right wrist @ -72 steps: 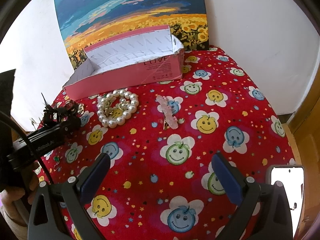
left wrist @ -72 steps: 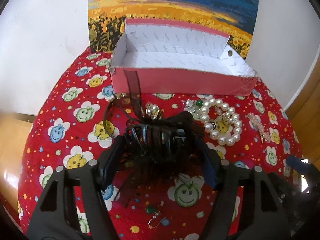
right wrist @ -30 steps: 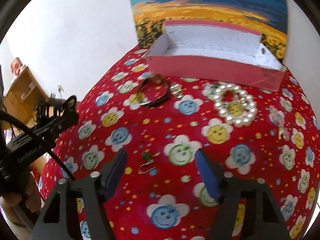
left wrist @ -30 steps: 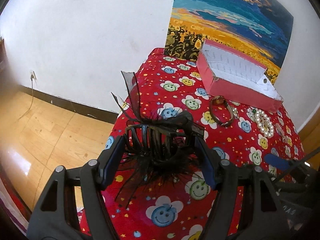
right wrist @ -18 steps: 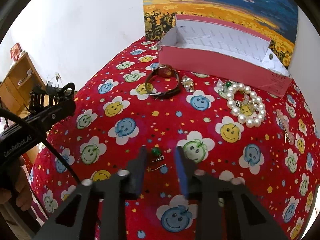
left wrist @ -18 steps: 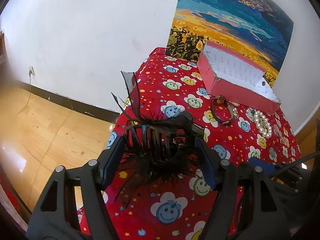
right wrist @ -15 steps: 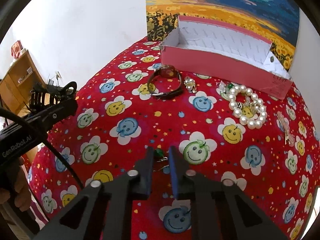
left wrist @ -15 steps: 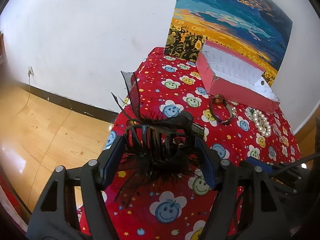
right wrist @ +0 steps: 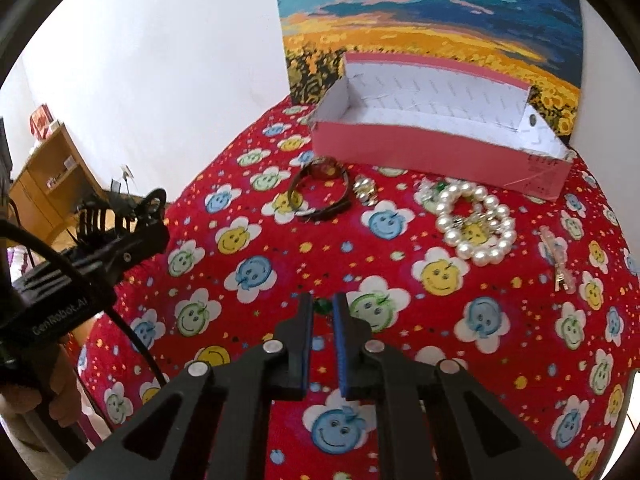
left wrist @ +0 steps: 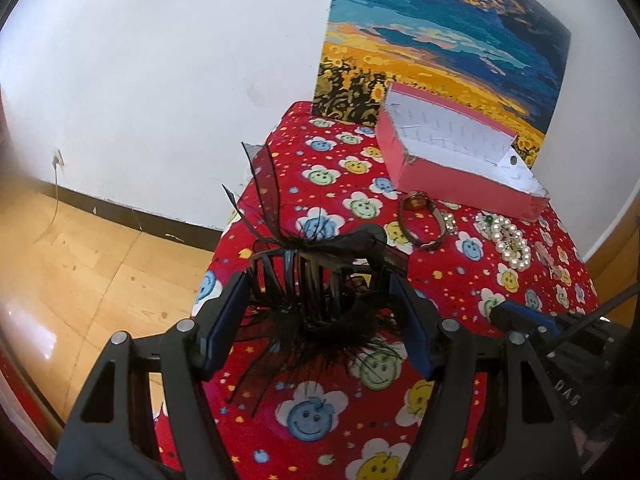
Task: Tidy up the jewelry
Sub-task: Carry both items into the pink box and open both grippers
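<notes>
Against the painting (right wrist: 432, 12), the pink box (right wrist: 436, 152) sits open, nothing visible inside.

The table (right wrist: 520, 320) wears a soft, matt red printed cloth. The pink box (right wrist: 440, 156) looks like matt cardboard with a white paper lining. The pearl bracelet (right wrist: 476, 224) is smooth and glossy. The black hair clip (left wrist: 316, 296) is shiny plastic trimmed with feathery fluff and sheer mesh. The floor (left wrist: 80, 264) is glossy wood.
</notes>
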Tool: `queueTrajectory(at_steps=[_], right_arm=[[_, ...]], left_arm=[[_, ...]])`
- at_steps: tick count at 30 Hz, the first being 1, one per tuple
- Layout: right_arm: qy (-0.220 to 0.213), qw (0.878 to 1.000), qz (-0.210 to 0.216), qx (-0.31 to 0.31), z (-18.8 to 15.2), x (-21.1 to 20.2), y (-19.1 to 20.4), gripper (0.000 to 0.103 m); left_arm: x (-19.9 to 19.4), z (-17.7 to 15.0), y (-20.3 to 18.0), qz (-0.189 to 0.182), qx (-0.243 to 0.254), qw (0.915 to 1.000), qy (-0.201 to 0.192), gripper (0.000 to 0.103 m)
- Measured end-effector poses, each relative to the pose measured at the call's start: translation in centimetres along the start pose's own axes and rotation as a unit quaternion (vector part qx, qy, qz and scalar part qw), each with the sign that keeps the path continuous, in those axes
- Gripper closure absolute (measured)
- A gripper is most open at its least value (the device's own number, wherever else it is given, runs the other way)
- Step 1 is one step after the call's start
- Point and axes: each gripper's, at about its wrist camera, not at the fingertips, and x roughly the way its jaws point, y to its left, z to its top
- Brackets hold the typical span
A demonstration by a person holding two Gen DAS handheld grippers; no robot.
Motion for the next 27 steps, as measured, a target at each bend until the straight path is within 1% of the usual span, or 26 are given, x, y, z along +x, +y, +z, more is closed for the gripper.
queueTrajectory(at_steps=[7, 14, 21, 27], right_arm=[[-0.021, 1.0, 0.002, 0.014, 1.3, -2.3, -2.2, 0.092], [-0.045, 0.998, -0.001, 0.034, 3.3, -4.2, -5.6, 0.092], [-0.064, 0.997, -0.019, 0.037, 6.2, -4.9, -8.7, 0.092], [-0.07, 0.996, -0.034, 0.038, 9.1, -4.1, -11.7, 0.092]], left_arm=[[-0.5, 1.5, -2.2, -0.009, 0.022, 0.9997, -0.007, 0.039], [-0.1, 3.8, -4.9, -0.032, 0.048, 0.9982, -0.013, 0.039], [1.6, 6.7, -7.6, -0.046, 0.06, 0.9969, -0.019, 0.039], [3.8, 9.5, -10.0, -0.056, 0.075, 0.9952, -0.027, 0.039]])
